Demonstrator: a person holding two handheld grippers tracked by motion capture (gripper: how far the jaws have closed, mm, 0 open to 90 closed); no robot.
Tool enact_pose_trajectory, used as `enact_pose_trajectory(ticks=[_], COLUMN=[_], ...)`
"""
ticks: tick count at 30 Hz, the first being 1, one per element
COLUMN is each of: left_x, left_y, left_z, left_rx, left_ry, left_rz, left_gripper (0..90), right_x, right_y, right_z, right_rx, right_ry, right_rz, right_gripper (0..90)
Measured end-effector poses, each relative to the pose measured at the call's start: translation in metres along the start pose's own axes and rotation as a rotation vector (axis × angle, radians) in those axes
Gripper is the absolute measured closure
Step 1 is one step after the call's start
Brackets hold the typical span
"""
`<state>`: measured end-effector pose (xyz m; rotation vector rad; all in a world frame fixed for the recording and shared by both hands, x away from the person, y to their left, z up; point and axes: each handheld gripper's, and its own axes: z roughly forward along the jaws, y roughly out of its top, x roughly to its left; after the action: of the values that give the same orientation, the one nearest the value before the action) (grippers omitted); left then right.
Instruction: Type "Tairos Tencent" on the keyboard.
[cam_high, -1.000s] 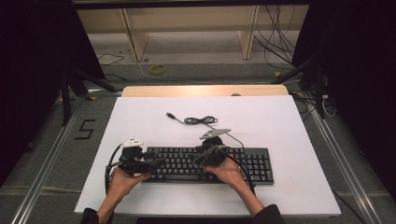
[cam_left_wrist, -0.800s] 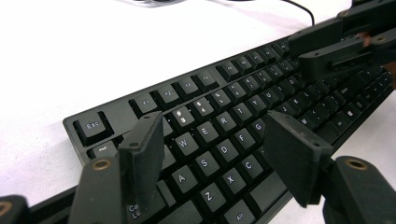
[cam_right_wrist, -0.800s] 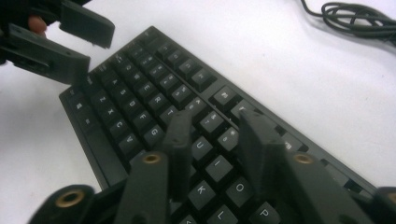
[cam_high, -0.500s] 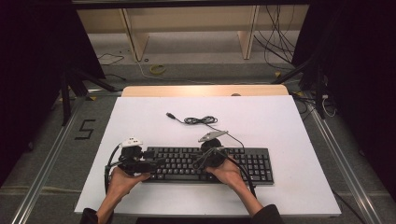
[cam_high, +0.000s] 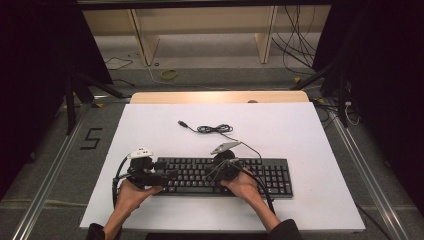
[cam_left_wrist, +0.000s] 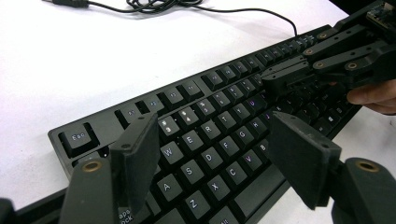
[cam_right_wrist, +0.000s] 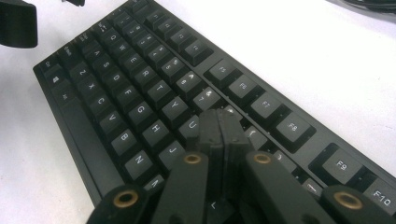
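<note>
Black keyboard lies near the front of the white bench. Left gripper over its left end, jaws apart. Right gripper, jaws together, tips on the middle keys.

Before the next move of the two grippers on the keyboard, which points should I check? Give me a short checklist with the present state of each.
1. Keyboard lies flat on the white table: ok.
2. Right gripper jaws closed together, tip over the keys near U and J: ok.
3. Right tip really presses a key: cannot tell.
4. Left gripper jaws open, above the left letter keys, holding nothing: ok.
5. Keyboard cable lies behind the keyboard, away from both grippers: ok.
</note>
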<state>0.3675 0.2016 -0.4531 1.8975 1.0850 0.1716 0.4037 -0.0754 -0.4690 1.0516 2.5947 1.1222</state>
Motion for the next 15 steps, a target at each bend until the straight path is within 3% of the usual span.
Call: enact_pose_trajectory(ticks=[15], left_x=[0.0008], left_y=[-0.0003], left_z=[0.0004], left_rx=[0.002], left_ry=[-0.001], left_rz=[-0.005], left_gripper=[33.4], right_x=[-0.0007], right_y=[-0.0043], right_z=[0.0054], right_rx=[0.004], right_ry=[-0.008], right_rz=[-0.009], right_gripper=[90.0])
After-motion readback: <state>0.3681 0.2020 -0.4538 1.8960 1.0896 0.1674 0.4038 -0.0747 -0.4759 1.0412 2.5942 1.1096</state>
